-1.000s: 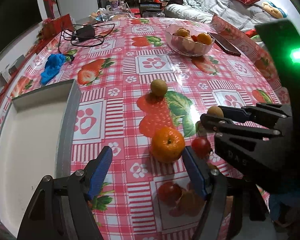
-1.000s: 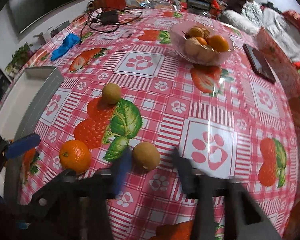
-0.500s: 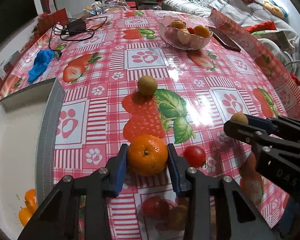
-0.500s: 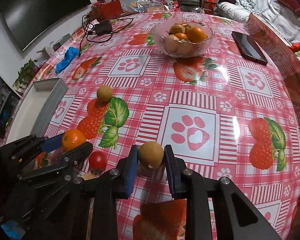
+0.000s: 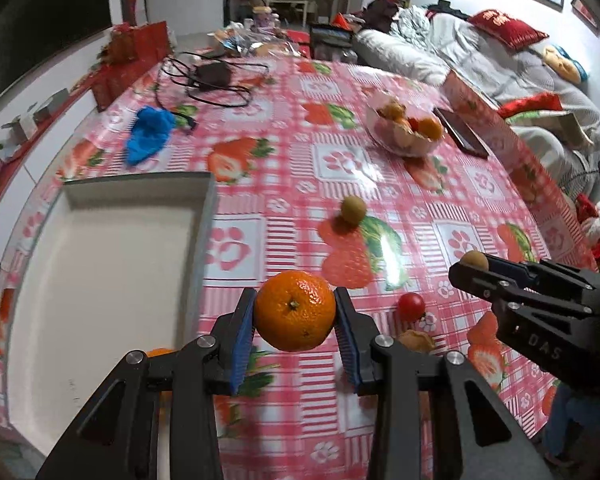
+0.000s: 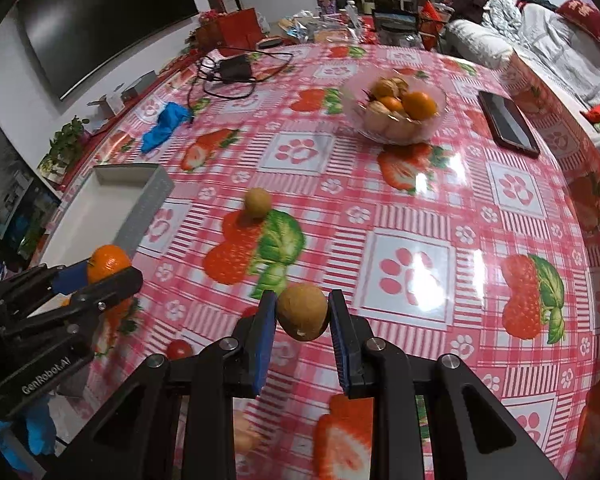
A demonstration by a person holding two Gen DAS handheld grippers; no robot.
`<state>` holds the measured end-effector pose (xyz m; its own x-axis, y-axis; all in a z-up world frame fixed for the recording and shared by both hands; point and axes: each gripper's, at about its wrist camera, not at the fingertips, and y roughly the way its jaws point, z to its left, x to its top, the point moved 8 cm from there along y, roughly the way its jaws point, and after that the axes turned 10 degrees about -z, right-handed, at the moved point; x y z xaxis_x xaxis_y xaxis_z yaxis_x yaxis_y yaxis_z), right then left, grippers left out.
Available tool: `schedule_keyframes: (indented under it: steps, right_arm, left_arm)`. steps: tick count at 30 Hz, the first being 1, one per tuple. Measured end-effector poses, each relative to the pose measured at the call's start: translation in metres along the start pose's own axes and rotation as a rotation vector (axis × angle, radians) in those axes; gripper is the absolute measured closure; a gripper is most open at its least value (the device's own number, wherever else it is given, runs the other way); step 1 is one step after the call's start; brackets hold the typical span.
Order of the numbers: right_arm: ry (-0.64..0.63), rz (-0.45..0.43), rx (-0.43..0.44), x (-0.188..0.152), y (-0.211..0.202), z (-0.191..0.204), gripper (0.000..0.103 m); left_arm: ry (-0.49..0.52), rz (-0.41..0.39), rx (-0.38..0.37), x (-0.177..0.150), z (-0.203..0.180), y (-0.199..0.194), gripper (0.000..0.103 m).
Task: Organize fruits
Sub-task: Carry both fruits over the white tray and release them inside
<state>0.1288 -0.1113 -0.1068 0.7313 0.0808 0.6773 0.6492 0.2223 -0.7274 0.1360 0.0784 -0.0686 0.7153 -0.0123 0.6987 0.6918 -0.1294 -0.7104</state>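
Observation:
My left gripper [image 5: 295, 320] is shut on an orange mandarin [image 5: 295, 317] and holds it above the table, just right of the white tray [image 5: 100, 256]. My right gripper [image 6: 302, 316] is shut on a brown round fruit [image 6: 302, 311], lifted off the cloth. In the right wrist view the left gripper [image 6: 100, 270] shows at the left with the mandarin [image 6: 107, 262]. In the left wrist view the right gripper [image 5: 476, 266] shows at the right with the brown fruit [image 5: 474, 260]. Another brown fruit [image 5: 353, 210] and a cherry tomato [image 5: 411, 306] lie on the table.
A glass bowl [image 6: 394, 112] of fruit stands at the back, a phone [image 6: 508, 122] to its right. A blue cloth [image 5: 148, 134] and a charger with cables [image 5: 212, 76] lie at the back left. A walnut-like piece [image 5: 416, 340] lies near the tomato.
Both grippers closed on their fruits and lifted them off the table. The left one has shifted left toward the tray with the mandarin.

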Motion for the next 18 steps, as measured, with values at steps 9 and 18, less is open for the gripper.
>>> schedule_keyframes:
  steps: [9,18]
  right_arm:
    - [-0.077,-0.024,0.035,0.016,-0.005,0.058,0.075]
    - [-0.179,-0.011,0.125,0.023,0.008,0.144,0.075]
  left_arm:
    - [-0.055,-0.037,0.088,0.000,0.062,-0.030,0.062]
    - [-0.133,-0.054,0.176,-0.016,0.133,-0.048,0.062]
